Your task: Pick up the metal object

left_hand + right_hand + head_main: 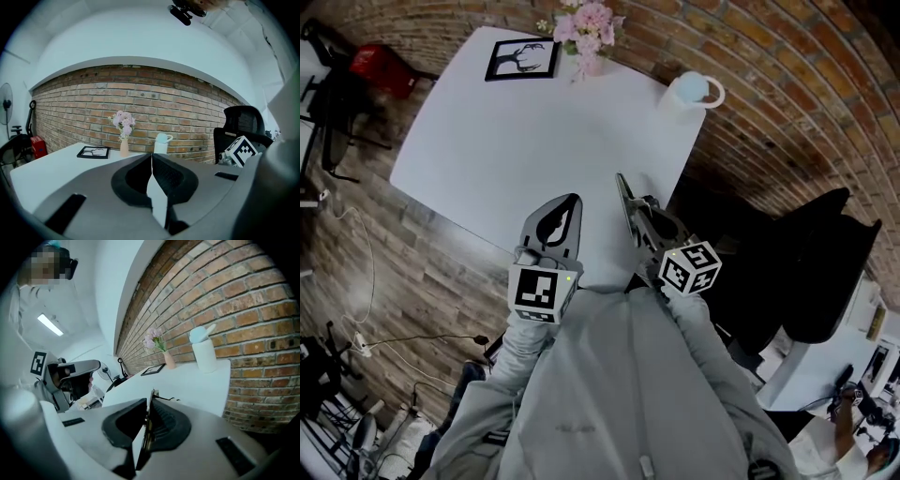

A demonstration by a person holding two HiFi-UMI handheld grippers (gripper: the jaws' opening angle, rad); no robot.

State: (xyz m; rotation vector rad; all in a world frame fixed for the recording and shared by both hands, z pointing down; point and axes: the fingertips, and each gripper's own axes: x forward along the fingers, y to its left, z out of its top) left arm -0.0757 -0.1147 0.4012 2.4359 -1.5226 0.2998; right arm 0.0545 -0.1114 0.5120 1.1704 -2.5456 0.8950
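A thin flat metal object (153, 393) sits edge-on between the jaws of my right gripper (149, 401), its tip poking just past them. The same sliver sticks out of the right gripper (628, 202) in the head view, held above the front right part of the white table (534, 141). That gripper is shut on it. My left gripper (572, 201) hovers beside it at the table's front edge. In its own view the left gripper (152, 155) is shut with nothing between its pads.
At the table's far side stand a black picture frame (522, 59), a vase of pink flowers (586, 37) and a white lidded mug (692, 92). A black office chair (806, 272) stands to the right. A brick wall runs behind the table.
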